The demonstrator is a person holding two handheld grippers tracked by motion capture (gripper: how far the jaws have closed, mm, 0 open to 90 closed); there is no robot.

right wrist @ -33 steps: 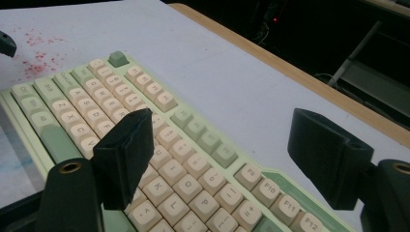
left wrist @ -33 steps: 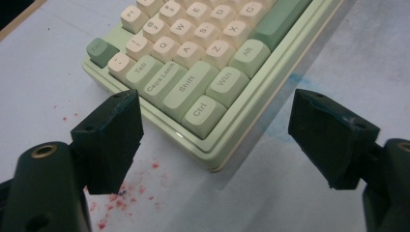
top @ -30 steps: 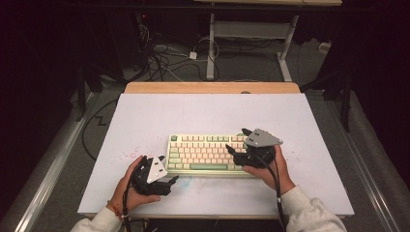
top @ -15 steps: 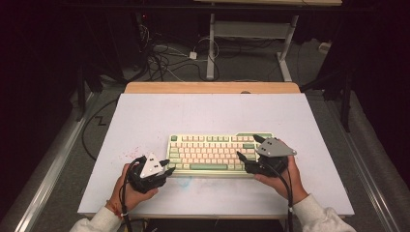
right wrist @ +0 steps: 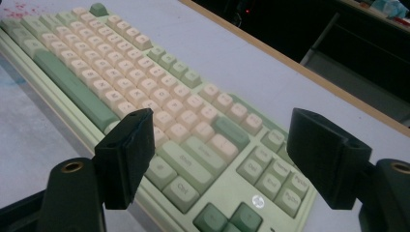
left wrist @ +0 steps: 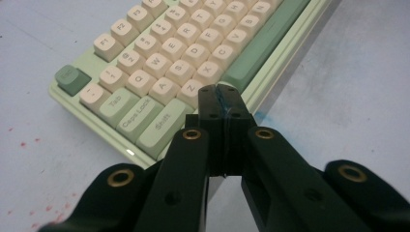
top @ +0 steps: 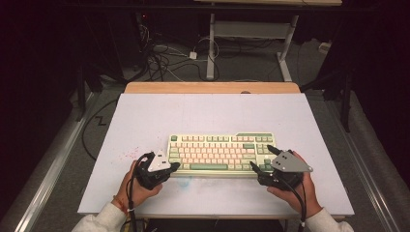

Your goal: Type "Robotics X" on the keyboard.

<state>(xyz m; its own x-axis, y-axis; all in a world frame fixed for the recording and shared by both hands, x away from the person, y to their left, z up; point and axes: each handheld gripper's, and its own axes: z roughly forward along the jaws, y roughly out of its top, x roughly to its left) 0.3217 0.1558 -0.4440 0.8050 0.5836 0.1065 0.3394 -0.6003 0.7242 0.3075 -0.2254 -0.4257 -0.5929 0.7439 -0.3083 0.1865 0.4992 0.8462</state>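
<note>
A pale green keyboard (top: 220,150) with cream and green keys lies on the white table top (top: 212,113), near its front edge. My left gripper (top: 174,166) sits at the keyboard's front left corner. Its jaws have just been closing and now stand shut, with nothing between them. In the left gripper view the joined tips of this gripper (left wrist: 223,96) hang over the keyboard (left wrist: 159,53) edge near the Z key. My right gripper (top: 261,157) is open at the front right corner. In the right gripper view, the right gripper (right wrist: 222,125) spans the right-hand keys of the keyboard (right wrist: 96,63) without touching them.
Red specks (top: 126,155) dot the table top left of the keyboard. A wooden strip (top: 212,87) runs along the table's far edge. Behind it are cables (top: 164,53) on the floor and a white desk frame (top: 251,31).
The left gripper's jaws have gone from wide open to shut. The right gripper has moved right and toward the person, from above the keys to the keyboard's front right corner.
</note>
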